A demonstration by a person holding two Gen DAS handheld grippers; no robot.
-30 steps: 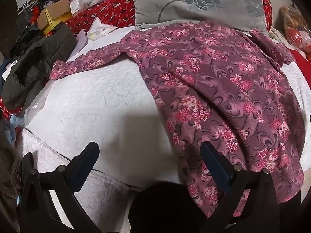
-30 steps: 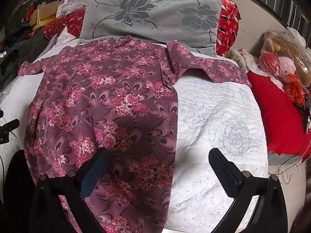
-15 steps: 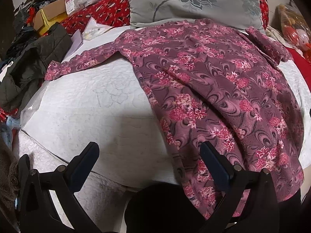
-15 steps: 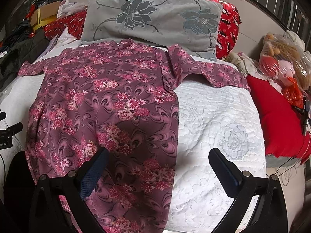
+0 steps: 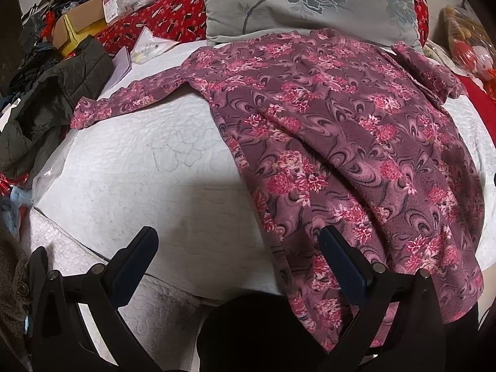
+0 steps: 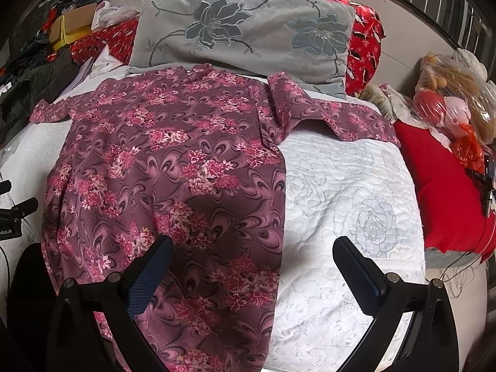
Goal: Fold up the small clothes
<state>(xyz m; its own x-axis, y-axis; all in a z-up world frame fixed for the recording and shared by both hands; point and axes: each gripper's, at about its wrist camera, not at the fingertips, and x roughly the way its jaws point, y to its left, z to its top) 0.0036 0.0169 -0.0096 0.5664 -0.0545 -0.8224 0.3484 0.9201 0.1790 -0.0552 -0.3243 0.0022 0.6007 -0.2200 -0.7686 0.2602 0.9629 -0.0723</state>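
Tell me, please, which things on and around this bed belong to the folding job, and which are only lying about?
For the job:
- floral shirt, spread flat, sleeves out
- white quilt under it
- left gripper, open
- right gripper, open

Lying about:
- grey flower pillow
- dark jacket
- cardboard box
- red cushion
- bagged toys

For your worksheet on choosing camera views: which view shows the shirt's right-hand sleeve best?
The right wrist view: the sleeve lies in full across the white quilt, cuff included. The left wrist view shows it only foreshortened at the far edge.
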